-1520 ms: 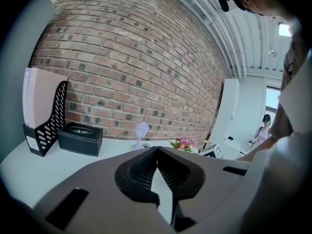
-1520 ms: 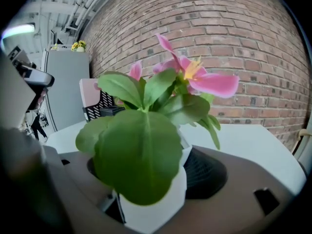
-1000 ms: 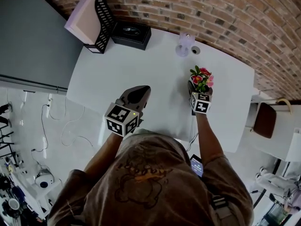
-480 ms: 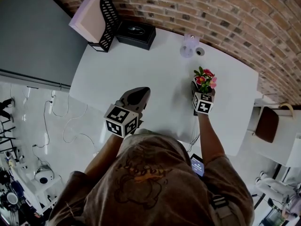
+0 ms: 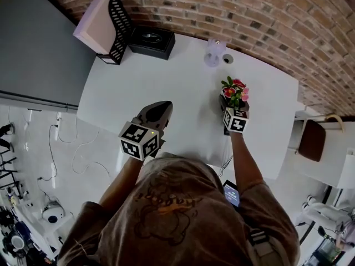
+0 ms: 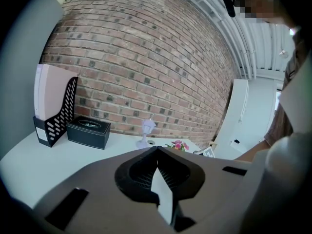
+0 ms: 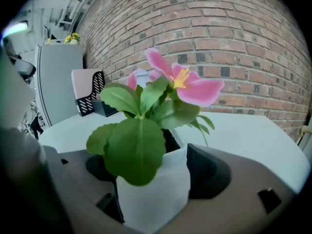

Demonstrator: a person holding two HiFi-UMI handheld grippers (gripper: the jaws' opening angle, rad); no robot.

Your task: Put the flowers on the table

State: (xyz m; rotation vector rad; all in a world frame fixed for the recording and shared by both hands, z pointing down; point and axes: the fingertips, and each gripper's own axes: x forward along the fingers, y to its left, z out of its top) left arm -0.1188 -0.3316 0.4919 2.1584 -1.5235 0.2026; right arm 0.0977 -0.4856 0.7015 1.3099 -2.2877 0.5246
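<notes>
A small plant with pink flowers (image 5: 235, 91) stands in a white pot (image 7: 156, 194) on the white table (image 5: 183, 76), toward its right side. My right gripper (image 5: 233, 106) reaches around the pot from the near side. In the right gripper view the pot stands upright between the jaws of that gripper (image 7: 153, 179). These jaws are opening, and a dark gap shows on the pot's left. My left gripper (image 5: 158, 108) hovers over the table's near edge, its jaws (image 6: 157, 152) shut with nothing in them. The left gripper view shows the flowers (image 6: 179, 145) small, beyond the jaw tips.
A black file holder (image 5: 108, 26) and a black tissue box (image 5: 151, 40) stand at the table's far left against the brick wall. A small clear lamp (image 5: 215, 51) and a cable hole (image 5: 228, 59) are behind the plant. A brown chair (image 5: 312, 140) is off the right end.
The head view has drifted a little. The plant and both grippers keep about the same places on the table.
</notes>
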